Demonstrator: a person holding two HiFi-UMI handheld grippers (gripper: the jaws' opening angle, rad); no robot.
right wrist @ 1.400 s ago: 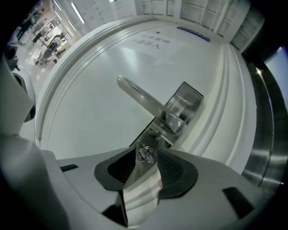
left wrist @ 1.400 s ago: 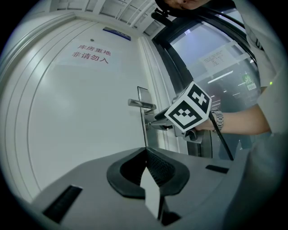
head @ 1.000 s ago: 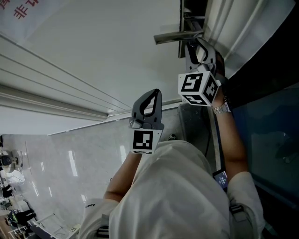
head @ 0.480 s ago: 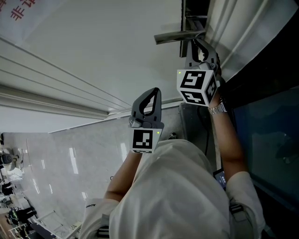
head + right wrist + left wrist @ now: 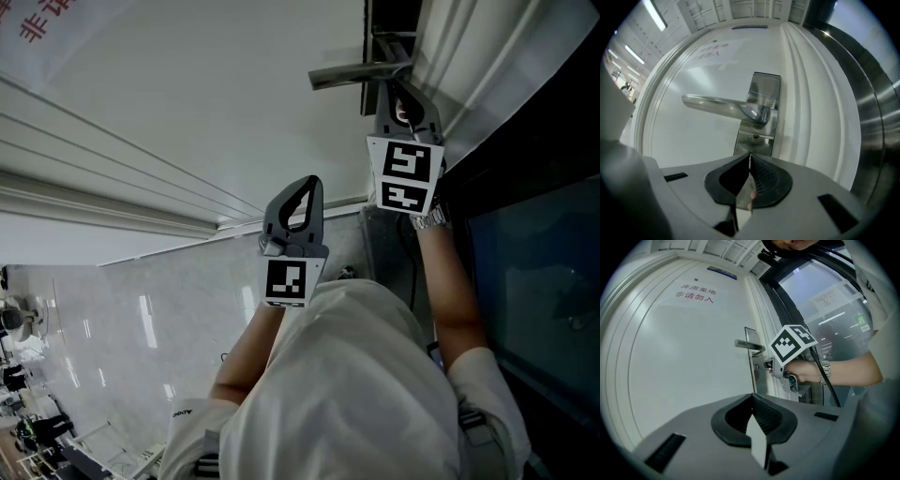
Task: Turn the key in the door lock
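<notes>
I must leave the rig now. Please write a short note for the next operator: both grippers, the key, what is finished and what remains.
Left gripper: shut, empty, held away from the door.
Right gripper: jaws have just been closing, now shut on the key at the lock plate, below the handle.
Done: key gripped in the lock.
Remaining: turn the key; how far it is turned already cannot be seen.
</notes>
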